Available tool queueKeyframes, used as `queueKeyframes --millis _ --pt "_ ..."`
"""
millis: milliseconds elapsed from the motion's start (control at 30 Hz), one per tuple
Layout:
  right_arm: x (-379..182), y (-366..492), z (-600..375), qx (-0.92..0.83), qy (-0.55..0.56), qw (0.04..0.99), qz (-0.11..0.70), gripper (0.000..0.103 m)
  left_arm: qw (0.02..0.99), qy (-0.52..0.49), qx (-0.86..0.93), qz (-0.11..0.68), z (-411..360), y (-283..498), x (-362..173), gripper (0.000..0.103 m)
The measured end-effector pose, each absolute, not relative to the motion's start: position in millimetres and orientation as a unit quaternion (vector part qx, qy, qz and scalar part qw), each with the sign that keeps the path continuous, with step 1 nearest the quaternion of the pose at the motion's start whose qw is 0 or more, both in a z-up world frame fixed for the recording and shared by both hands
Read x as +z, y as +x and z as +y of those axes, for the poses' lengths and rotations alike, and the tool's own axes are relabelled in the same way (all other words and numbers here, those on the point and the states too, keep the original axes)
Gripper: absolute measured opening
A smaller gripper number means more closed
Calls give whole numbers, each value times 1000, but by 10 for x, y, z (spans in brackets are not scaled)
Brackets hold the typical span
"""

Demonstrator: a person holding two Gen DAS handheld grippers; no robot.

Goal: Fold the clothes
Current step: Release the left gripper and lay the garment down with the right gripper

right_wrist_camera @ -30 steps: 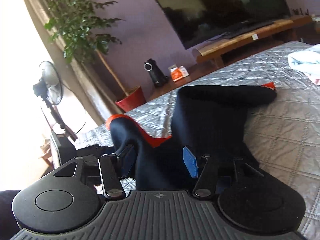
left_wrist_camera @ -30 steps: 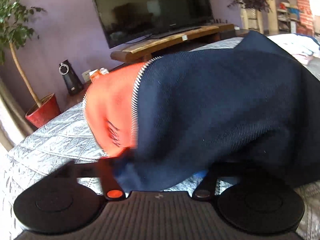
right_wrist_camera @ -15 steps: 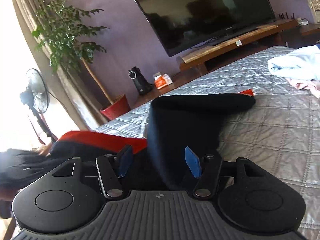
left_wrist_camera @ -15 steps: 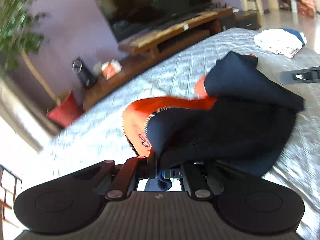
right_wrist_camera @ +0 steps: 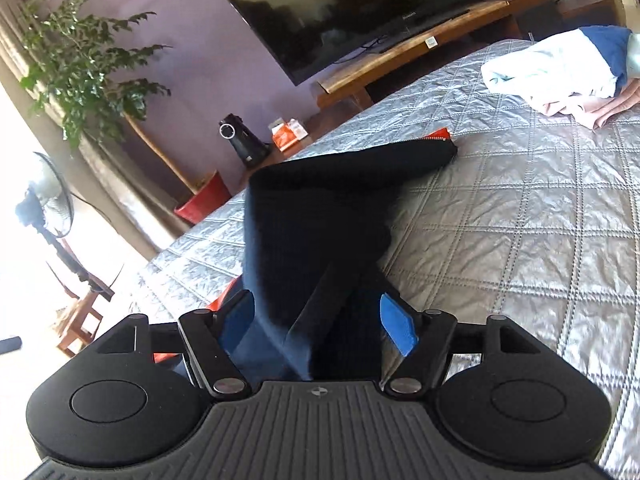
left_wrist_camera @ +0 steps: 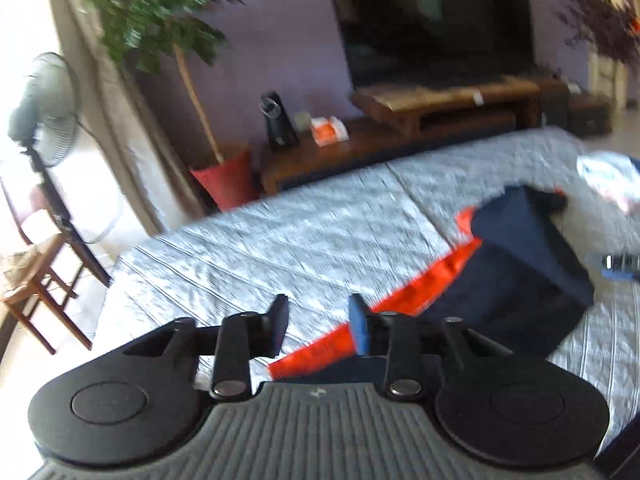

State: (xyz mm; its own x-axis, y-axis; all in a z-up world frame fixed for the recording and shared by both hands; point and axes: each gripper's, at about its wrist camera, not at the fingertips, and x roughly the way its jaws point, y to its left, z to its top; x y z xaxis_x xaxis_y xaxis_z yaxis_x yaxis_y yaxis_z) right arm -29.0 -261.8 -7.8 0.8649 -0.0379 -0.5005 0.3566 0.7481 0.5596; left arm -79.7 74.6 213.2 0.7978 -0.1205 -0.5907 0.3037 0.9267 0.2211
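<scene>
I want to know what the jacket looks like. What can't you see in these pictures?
- Left wrist view: the navy and orange jacket is smeared by motion blur; its print is unreadable.
- Right wrist view: the right claw covers the jacket's near edge.
- The pile of clothes is cut off by the right edge.

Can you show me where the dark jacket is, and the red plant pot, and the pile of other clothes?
dark jacket (right_wrist_camera: 320, 216): right wrist view, middle of its folded navy body.
red plant pot (left_wrist_camera: 226, 178): left wrist view, front of the pot's side.
pile of other clothes (right_wrist_camera: 556, 68): right wrist view, on the white garment on top.
</scene>
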Motion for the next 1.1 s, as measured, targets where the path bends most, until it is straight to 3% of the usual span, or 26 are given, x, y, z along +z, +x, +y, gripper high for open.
queueKeyframes --millis 67,200,500,800,1033,1100 --pt "-36 -282 -2483 -68 327 909 249 77 946 135 -99 279 811 -802 2254 32" --pt "-105 -235 -2143 59 327 890 312 79 957 121 -98 246 803 -799 2300 42" --pt "-423 68 -1657 126 318 852 395 79 949 37 -147 276 1009 -528 1923 42" --pt "-412 425 -1364 119 248 896 349 84 946 -38 -126 298 1397 -468 1826 42" --pt "-144 542 -1251 154 253 933 206 85 948 -95 -84 292 1639 -397 1859 43" --pt "-99 608 -1208 125 225 942 218 86 949 -90 -86 290 1624 -404 1870 43"
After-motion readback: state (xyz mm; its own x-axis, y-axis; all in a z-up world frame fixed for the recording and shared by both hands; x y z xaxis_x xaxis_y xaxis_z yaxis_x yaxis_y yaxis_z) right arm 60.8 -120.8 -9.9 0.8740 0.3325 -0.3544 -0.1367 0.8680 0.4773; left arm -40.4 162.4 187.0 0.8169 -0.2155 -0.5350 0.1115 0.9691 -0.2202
